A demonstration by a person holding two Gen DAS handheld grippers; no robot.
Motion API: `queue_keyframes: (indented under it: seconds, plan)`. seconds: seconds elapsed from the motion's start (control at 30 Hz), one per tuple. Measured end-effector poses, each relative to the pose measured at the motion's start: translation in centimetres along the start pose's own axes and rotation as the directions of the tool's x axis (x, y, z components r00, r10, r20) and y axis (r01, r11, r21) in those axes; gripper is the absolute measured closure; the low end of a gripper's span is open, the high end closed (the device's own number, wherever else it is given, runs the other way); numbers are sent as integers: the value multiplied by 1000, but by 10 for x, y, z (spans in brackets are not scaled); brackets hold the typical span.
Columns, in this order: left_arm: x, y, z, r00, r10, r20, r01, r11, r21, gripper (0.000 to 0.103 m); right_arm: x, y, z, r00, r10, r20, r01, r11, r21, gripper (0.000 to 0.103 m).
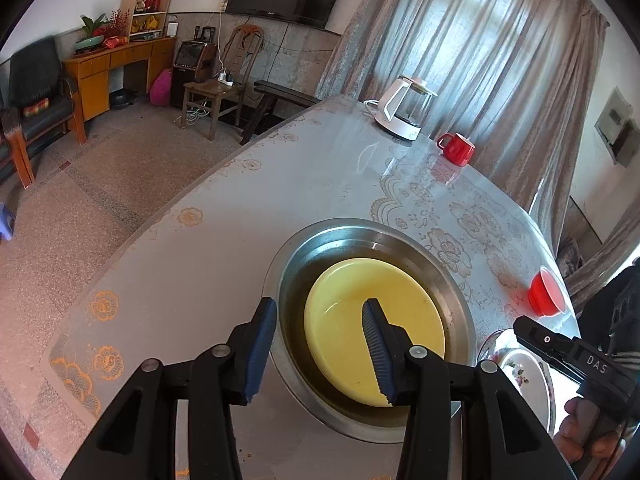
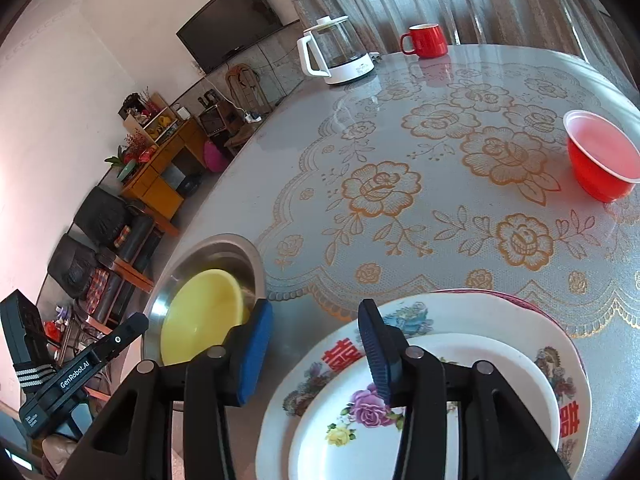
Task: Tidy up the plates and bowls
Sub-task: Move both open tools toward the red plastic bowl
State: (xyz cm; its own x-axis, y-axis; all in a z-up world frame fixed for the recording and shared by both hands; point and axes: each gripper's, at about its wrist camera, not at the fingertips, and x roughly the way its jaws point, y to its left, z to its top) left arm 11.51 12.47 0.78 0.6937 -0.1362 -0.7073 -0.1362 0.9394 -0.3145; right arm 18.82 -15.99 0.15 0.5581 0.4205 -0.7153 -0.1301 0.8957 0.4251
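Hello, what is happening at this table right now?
A person is sorting dishes with two grippers. The left hand-held gripper is open above the yellow plastic bowl, which sits inside the round steel basin. The right hand-held gripper is open over the stack of white flowered plates. A red plastic bowl stands apart on the lace-patterned table. Neither gripper holds anything.

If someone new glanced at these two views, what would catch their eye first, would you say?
Probably the yellow bowl sitting inside the steel basin, right under the open left gripper. Next, the stacked floral plates beneath the open right gripper, and the red plastic bowl farther out on the table.
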Motion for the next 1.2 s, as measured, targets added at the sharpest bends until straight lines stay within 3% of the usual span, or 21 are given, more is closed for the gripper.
queue_keyframes:
  seconds: [0.43, 0.77, 1.2]
  plan:
    - [-4, -11, 4, 1000, -20, 12, 20, 999, 31, 58, -34, -69, -3, 994, -95, 44, 88, 987, 137, 54]
    - [-5, -41, 7, 998, -64, -3, 64, 994, 89, 57, -70, -124, -10, 982, -164, 95, 136, 958, 251, 52]
    - [12, -118, 3, 989, -131, -71, 144, 962, 233, 51, -82, -180, -16, 971, -227, 82, 180, 909, 377, 52]
